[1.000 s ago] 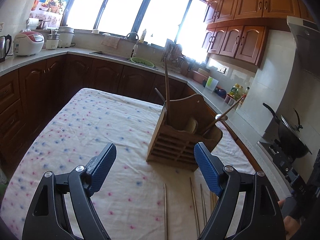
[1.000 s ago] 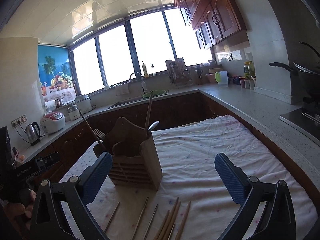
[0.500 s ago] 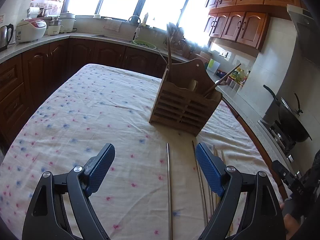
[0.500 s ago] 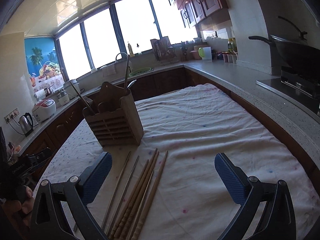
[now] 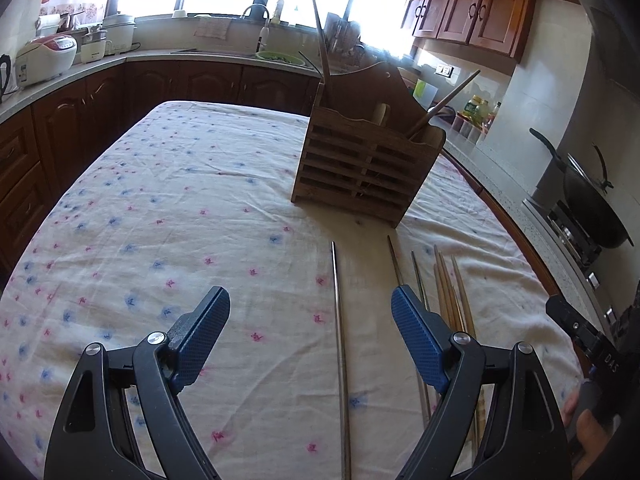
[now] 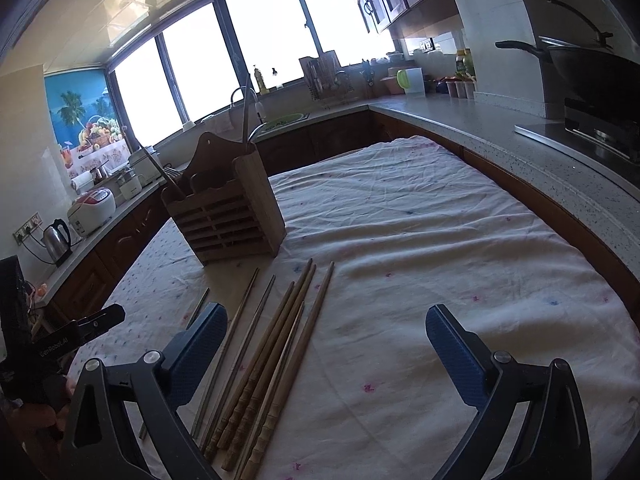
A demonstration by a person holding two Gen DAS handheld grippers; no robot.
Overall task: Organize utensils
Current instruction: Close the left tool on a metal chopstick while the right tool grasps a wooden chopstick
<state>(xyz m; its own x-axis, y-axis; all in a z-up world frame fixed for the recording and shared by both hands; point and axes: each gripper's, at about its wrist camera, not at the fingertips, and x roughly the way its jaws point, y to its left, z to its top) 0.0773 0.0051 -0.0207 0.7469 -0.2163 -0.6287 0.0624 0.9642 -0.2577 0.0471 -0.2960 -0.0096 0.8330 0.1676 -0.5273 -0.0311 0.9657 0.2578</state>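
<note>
Bunch of wooden chopsticks [image 6: 276,364] and metal ones [image 5: 340,340] lie loose beside the slatted wooden holder [image 5: 360,164], upright, partly filled.

Utensil holder [image 5: 368,168] upright on tablecloth [image 5: 180,220], chopsticks [image 6: 276,356] flat before it — counter [image 6: 520,140] behind.

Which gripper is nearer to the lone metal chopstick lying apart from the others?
Left. The left gripper hangs over the metal chopstick, which runs between its open fingers. The right gripper, jaws closing on nothing, hangs further off, over the wooden chopsticks.
</note>
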